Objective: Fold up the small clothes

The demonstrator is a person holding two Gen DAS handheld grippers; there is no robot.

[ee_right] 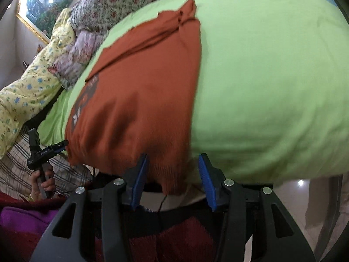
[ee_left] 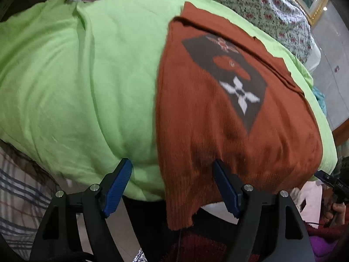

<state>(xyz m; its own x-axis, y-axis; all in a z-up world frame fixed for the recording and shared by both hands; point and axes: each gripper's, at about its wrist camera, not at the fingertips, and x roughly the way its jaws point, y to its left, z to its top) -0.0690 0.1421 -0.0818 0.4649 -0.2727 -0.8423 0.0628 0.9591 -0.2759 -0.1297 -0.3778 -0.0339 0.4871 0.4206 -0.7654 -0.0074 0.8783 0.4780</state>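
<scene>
A rust-orange knit garment with a dark patch and a white flower motif lies flat on a light green bedcover, its ribbed hem hanging over the near edge. My left gripper stands open at that edge, and the hem's left corner hangs between its blue pads without being pressed. In the right wrist view the same garment is folded lengthwise, with a bunched sleeve at the far end. My right gripper is open astride the hem's right corner. A hand holds the left gripper at the garment's other corner.
Floral quilts are piled along the far side of the bed. A plaid cloth lies at the near left. A gold-framed picture hangs on the wall. Purple fabric and dark red fabric sit below the grippers. Tiled floor shows at the right.
</scene>
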